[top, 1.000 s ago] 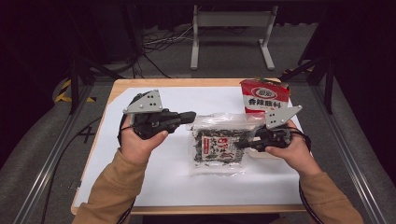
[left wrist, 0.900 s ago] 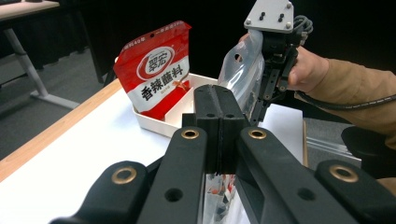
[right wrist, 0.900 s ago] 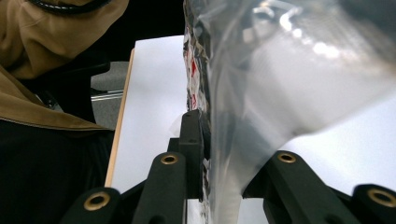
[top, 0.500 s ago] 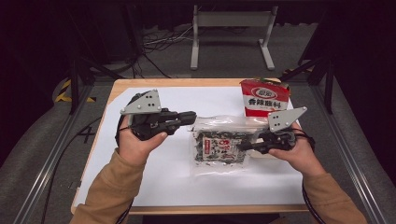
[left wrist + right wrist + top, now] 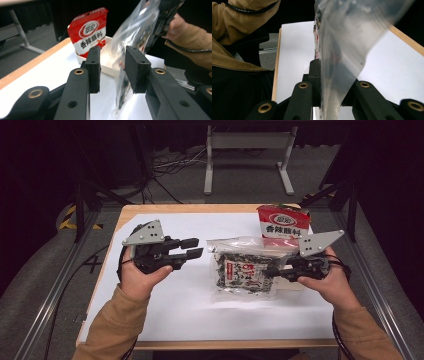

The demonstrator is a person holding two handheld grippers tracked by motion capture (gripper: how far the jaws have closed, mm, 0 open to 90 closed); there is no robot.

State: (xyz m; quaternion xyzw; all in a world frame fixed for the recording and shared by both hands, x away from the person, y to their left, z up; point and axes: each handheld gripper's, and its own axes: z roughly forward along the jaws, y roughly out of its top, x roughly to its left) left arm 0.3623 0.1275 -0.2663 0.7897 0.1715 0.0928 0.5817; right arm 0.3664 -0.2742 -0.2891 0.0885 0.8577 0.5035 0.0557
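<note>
Now the right gripper (image 5: 270, 271) is clamped on the clear seaweed snack bag (image 5: 242, 270), pinching its edge between both pads, the film rising straight out of its jaws in the right gripper view. Just left of the bag, the left gripper (image 5: 194, 248) has let go: its jaws have just been opening, nothing between them. Beyond the bag stands a red seasoning pouch (image 5: 283, 222) in a white tray (image 5: 110, 65).
</note>
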